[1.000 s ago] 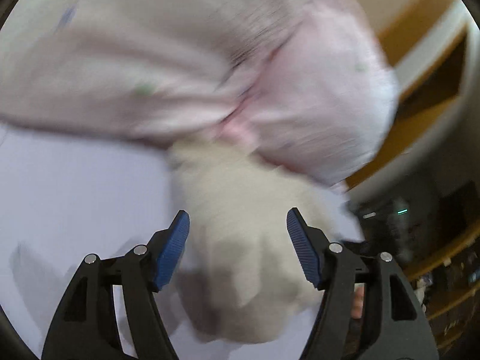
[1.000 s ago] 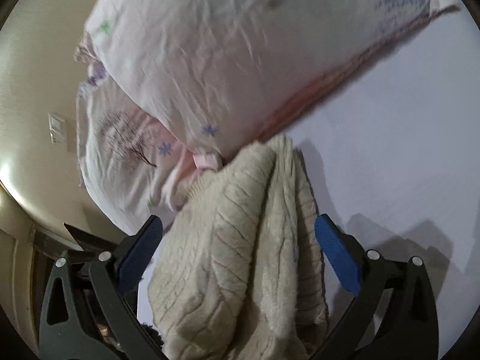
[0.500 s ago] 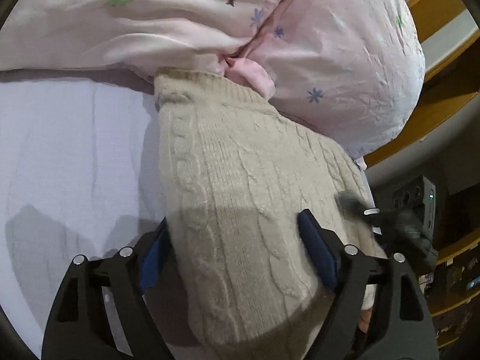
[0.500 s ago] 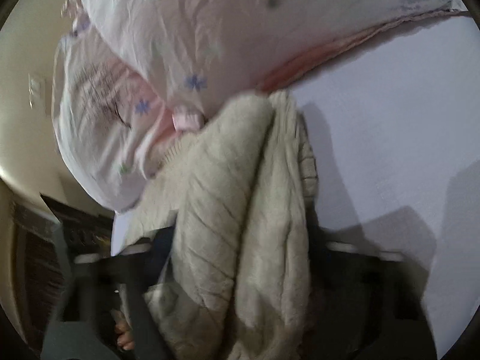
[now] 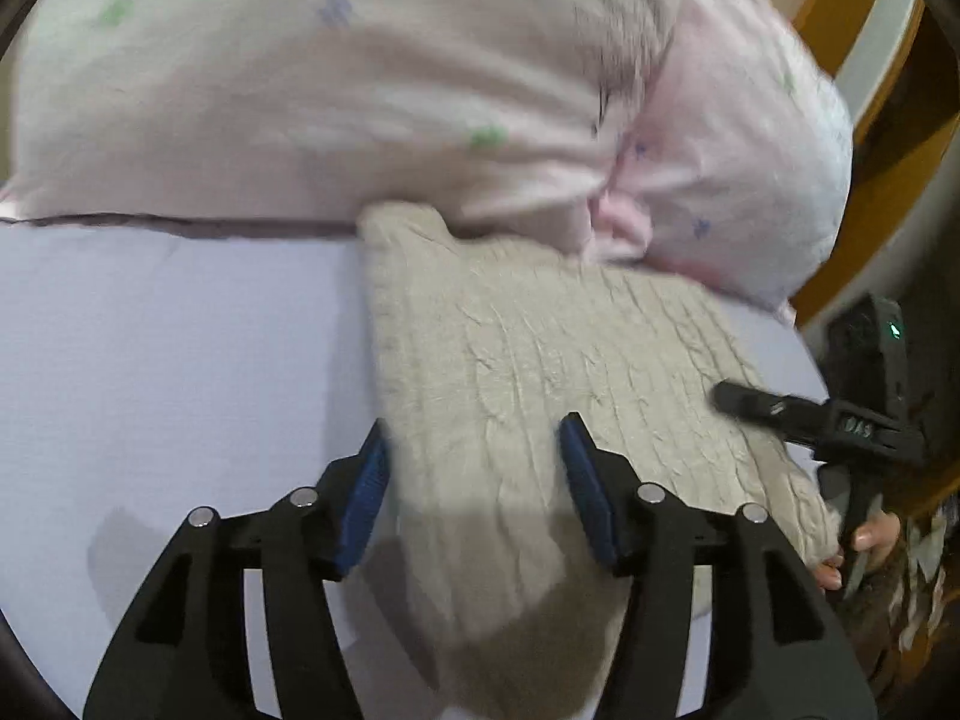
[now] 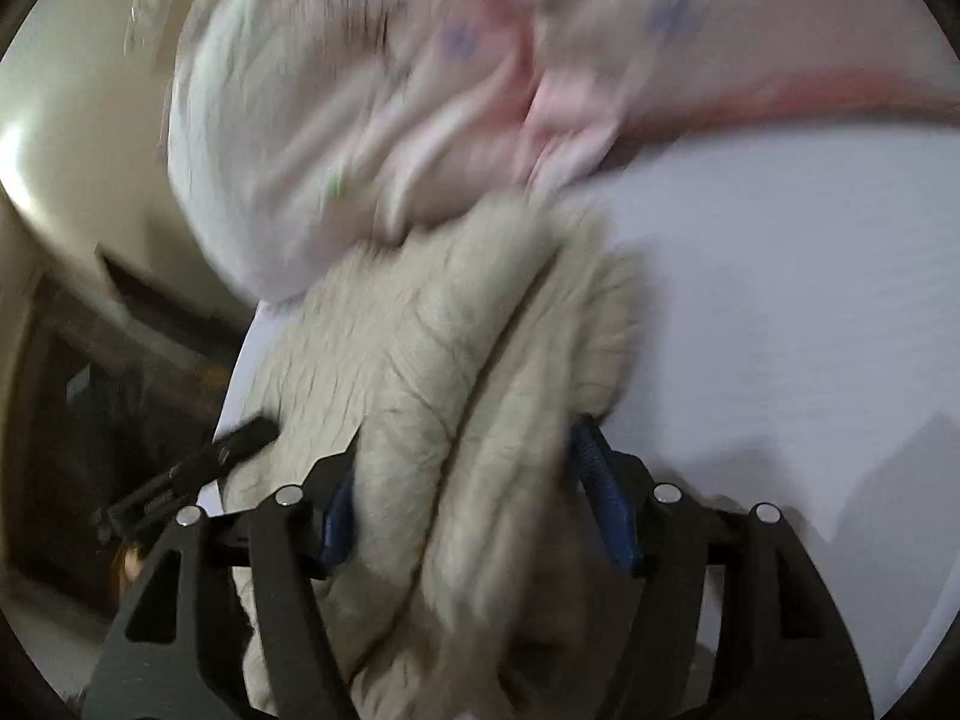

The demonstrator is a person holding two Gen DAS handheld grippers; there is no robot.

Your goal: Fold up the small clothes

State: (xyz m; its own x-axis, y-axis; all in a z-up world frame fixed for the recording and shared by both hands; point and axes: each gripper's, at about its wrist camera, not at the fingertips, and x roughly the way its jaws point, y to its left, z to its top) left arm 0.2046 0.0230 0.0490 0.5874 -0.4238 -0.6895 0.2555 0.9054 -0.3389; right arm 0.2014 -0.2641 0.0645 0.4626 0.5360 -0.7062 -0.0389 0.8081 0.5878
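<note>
While the cream knit sweater point(image 5: 540, 372) lies mid-frame, the left gripper point(image 5: 474, 480) is held wide; the right gripper point(image 6: 468, 498), wide around bunched knit, should be lowered evenly.

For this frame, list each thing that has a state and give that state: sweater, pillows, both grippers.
Beige knit sweater: folded, lying on the sheet, far end against the pillows.
Pink pillows: stacked, resting on the bed.
Left gripper: open, straddling the sweater.
Right gripper: around bunched sweater; grip unclear.
</note>
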